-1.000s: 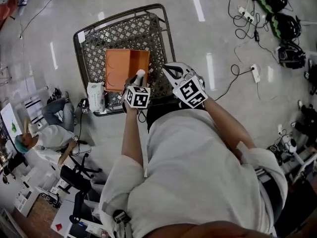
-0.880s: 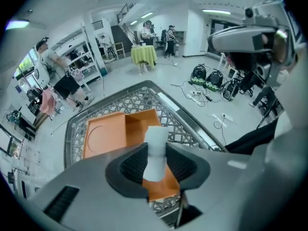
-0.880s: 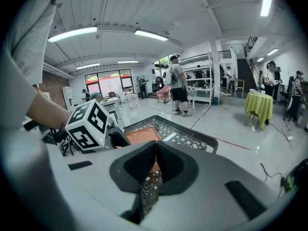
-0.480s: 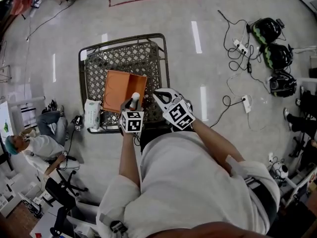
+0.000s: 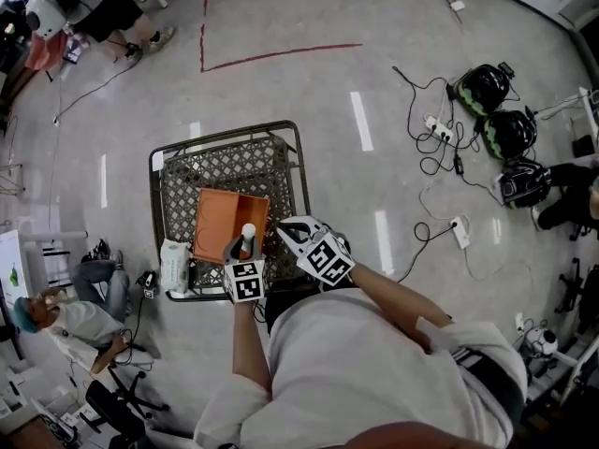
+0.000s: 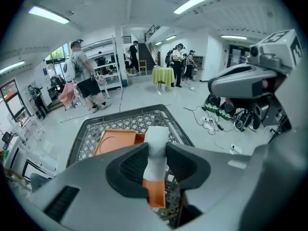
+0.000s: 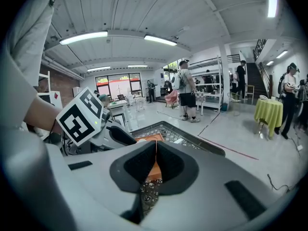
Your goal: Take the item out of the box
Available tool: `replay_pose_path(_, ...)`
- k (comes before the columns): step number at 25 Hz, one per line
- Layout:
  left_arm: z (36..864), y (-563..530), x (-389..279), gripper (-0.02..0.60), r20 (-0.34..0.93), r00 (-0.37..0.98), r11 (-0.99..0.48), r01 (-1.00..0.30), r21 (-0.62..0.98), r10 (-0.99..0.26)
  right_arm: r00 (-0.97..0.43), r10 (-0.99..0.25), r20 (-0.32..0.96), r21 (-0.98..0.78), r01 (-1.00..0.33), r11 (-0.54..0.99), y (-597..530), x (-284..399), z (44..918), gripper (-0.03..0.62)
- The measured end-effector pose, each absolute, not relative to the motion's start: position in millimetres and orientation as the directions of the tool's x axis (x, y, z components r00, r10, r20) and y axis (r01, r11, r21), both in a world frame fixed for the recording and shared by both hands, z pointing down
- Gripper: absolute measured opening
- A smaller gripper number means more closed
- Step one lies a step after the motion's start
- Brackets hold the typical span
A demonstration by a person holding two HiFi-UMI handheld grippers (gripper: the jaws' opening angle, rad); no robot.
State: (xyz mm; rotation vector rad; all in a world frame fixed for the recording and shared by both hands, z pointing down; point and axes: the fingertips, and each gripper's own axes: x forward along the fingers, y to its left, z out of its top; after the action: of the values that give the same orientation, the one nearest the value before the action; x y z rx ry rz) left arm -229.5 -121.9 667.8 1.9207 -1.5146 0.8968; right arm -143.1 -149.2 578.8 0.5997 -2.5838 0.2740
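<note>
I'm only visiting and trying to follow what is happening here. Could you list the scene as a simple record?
setting: metal lattice cart on a shiny floor, with an orange box lying open in it
left gripper: shut on a white-capped bottle at the box's near edge
right gripper: jaws together on a thin orange edge, apparently the box's wall
bystanders: several people around the room
</note>
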Motion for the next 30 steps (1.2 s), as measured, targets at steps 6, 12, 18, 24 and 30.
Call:
replay_pose_path(6, 636, -127, -225, 0.120, 0.732, 0.135, -0.200, -0.980, -0.001, -0.668, -0.806, -0.366, 0.466, -0.082, -0.451, 0.888, -146, -139, 570, 0.005)
replay_pose_path(12, 617, -130, -221, 0.120, 0.678, 0.121, -0.160, -0.987, 0.005, -0.725, -0.814, -0.375, 0.444, -0.061, -0.445, 0.894, -144, -137, 559, 0.005)
replay_pose_path(18, 602, -126, -220, 0.120, 0.632, 0.098, -0.105, -0.994, 0.027, -0.769, -0.825, -0.374, 0.424, -0.051, -0.434, 0.899, -142, -136, 550, 0.005)
replay_pose_path(24, 585, -115, -217, 0.120, 0.577, 0.051, -0.036, -0.999, 0.037, -0.815, -0.840, -0.375, 0.393, 0.000, -0.408, 0.913, -132, -128, 538, 0.005)
replay_pose_path(30, 566, -92, -206, 0.120, 0.510, -0.018, 0.042, -0.998, 0.036, -0.860, -0.863, -0.369, 0.346, 0.012, -0.389, 0.921, -116, -116, 525, 0.005)
